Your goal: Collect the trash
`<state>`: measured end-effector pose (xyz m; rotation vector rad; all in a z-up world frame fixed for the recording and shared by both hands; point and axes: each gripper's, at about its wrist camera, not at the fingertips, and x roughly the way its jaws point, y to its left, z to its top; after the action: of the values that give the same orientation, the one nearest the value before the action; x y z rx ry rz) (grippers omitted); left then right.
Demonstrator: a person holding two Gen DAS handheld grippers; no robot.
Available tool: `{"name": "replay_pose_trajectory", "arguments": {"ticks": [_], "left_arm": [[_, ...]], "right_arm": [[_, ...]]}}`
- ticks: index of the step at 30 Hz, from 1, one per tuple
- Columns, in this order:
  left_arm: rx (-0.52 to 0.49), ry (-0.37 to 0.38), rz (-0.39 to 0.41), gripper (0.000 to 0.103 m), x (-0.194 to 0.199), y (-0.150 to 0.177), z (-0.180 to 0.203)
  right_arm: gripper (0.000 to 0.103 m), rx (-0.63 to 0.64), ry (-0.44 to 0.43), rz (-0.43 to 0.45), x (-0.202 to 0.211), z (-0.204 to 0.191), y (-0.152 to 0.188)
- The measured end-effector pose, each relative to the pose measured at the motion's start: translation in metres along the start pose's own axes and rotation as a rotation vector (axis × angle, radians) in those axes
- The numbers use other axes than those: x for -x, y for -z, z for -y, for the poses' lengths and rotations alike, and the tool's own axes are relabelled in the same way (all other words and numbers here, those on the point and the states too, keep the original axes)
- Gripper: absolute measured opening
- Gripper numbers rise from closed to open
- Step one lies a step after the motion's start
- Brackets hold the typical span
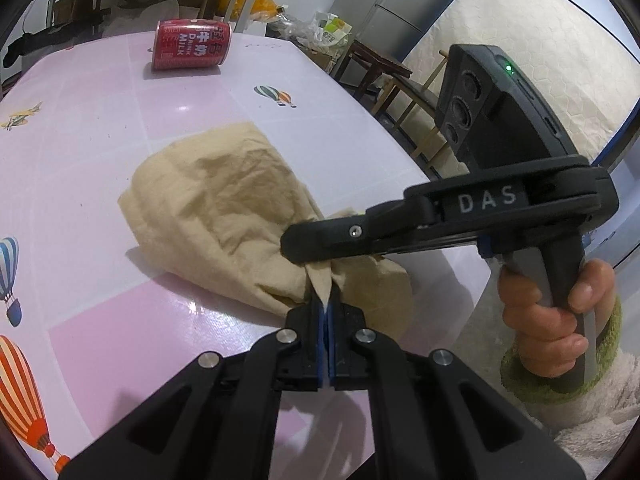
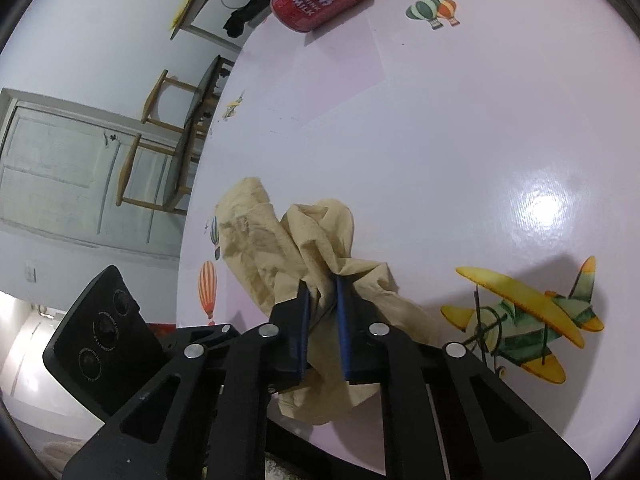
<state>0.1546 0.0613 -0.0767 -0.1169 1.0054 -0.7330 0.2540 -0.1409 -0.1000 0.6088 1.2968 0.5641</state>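
I hold a gripper in each hand over a pink bench (image 1: 80,184) printed with balloons and planes. A crumpled tan paper bag (image 1: 224,200) lies in the middle of the left wrist view. My left gripper (image 1: 327,312), at the bottom centre of that frame, is pinched closed on a thin fold of the bag's near edge. My right gripper (image 2: 323,320), at the lower centre of its own view, has its blue pads clamped on a bunched fold of the same bag, so both hold its near end, just beside each other. The bag's long axis runs away from both grippers, toward the upper left in the left view. A red milk can (image 1: 191,44) lies on its side well beyond the bag, at the top of both frames, with its open end visible in the right view. I judge that the can must travel toward the bag's mouth next.
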Motion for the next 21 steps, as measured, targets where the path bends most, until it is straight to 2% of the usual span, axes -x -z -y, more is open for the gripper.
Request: {"name": "replay_pose_trajectory", "arguments": {"ticks": [3, 6, 8, 11, 15, 19, 21], "left_arm": [[-0.006, -0.001, 0.003, 0.007, 0.002, 0.0, 0.002], [-0.019, 0.01, 0.011, 0.02, 0.003, 0.001, 0.003], [-0.033, 0.028, 0.016, 0.034, 0.003, 0.001, 0.005], [-0.077, 0.013, 0.015, 0.045, 0.002, 0.001, 0.014], [-0.093, -0.036, 0.023, 0.048, 0.004, 0.0, 0.019], [-0.077, -0.065, 0.105, 0.056, 0.025, 0.001, 0.013], [-0.067, -0.072, 0.121, 0.058, 0.028, 0.002, 0.008]], "right_arm": [[0.005, -0.044, -0.026, 0.0, 0.0, 0.006, 0.001], [0.005, -0.086, -0.059, -0.01, -0.001, 0.012, 0.002], [0.004, -0.104, -0.075, -0.017, -0.001, 0.014, 0.003], [0.004, -0.155, -0.122, -0.033, 0.0, 0.023, 0.005], [0.003, -0.221, -0.165, -0.031, 0.005, 0.034, 0.006], [0.003, -0.285, -0.205, -0.019, 0.005, 0.041, 0.01], [0.003, -0.312, -0.222, -0.013, 0.007, 0.045, 0.014]]}}
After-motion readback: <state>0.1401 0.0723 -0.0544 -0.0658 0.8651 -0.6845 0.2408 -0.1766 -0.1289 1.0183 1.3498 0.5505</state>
